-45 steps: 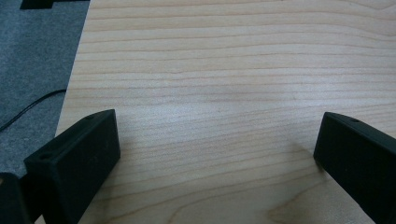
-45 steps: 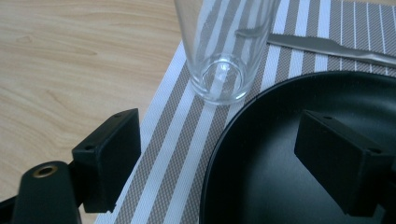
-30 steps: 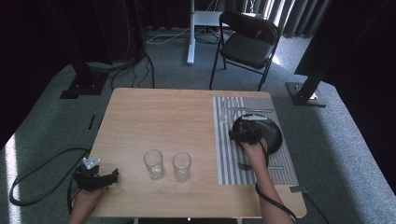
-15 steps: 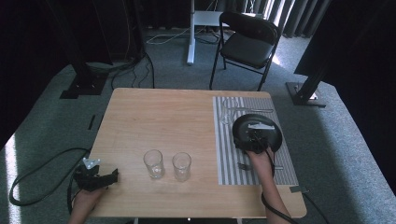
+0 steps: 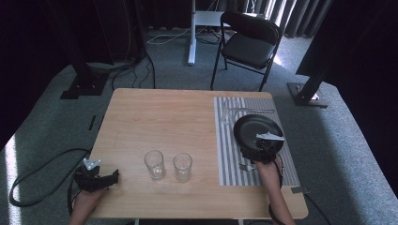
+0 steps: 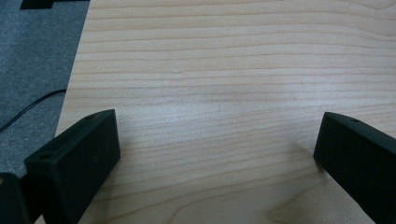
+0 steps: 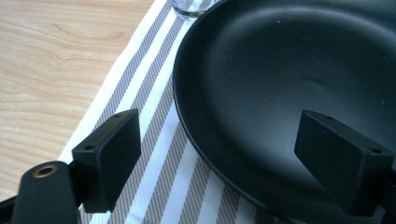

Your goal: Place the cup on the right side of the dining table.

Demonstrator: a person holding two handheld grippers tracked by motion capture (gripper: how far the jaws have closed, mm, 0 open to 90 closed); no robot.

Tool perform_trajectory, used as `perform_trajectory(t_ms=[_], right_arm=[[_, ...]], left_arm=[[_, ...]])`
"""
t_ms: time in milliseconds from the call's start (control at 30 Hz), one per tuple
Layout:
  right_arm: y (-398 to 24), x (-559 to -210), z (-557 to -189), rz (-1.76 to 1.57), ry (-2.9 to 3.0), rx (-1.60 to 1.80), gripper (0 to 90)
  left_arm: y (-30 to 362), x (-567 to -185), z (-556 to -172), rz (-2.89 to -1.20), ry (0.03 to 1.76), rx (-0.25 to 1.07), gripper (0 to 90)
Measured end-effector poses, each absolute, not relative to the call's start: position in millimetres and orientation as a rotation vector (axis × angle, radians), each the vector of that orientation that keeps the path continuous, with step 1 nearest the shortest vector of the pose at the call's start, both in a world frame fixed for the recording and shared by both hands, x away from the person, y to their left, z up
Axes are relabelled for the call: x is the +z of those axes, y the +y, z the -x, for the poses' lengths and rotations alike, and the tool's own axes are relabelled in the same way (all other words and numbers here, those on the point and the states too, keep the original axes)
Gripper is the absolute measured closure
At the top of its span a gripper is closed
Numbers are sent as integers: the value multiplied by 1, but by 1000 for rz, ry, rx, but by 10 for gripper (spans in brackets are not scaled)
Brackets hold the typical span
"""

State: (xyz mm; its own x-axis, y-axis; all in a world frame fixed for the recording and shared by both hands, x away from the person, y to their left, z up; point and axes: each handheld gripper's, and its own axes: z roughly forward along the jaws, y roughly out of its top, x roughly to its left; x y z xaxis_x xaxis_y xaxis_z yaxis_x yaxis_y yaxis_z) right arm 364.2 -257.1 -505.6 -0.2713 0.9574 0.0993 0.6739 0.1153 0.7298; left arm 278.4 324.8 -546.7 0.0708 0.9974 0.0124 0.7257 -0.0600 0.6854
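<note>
The black plate (image 5: 256, 130) lies on the striped placemat (image 5: 225, 159), which covers the right part of the wooden table (image 5: 159, 122); the plate sits in the mat's middle, toward its right edge. Taking the plate as the landmark: the right gripper (image 5: 257, 149) hovers at its near rim, and in the right gripper view (image 7: 219, 154) the jaws stand wide apart, one over the mat's stripes just left of the rim, the other over the plate's dark surface, gripping nothing. A clear glass (image 5: 230, 112) stands on the mat just beyond the plate's far left rim, its base showing at the top of the right gripper view (image 7: 191, 8). A fork (image 5: 246, 166) lies on the mat near the plate's near side, beside the right hand (image 5: 267, 173). Well to the left of the plate, two empty glasses (image 5: 154, 164) (image 5: 182, 167) stand side by side on bare wood. Farthest left from the plate, at the table's near corner, the left gripper (image 5: 112, 177) rests, its jaws wide open over bare wood with nothing between them (image 6: 219, 154).
</note>
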Motion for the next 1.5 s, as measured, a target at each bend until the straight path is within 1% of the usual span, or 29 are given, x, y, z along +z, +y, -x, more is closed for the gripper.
perform_trajectory(t_ms=[700,733,1500], right_arm=[[-276,-520,-327,-1607,1977,938,141],[-281,-523,-321,-1621,1976,933,141],[-303,-537,-286,-1672,1954,888,141]], left_arm=[[325,-547,-278,-1839,1708,689,7],[325,-547,-278,-1839,1708,689,8],[325,-547,-278,-1839,1708,689,8]])
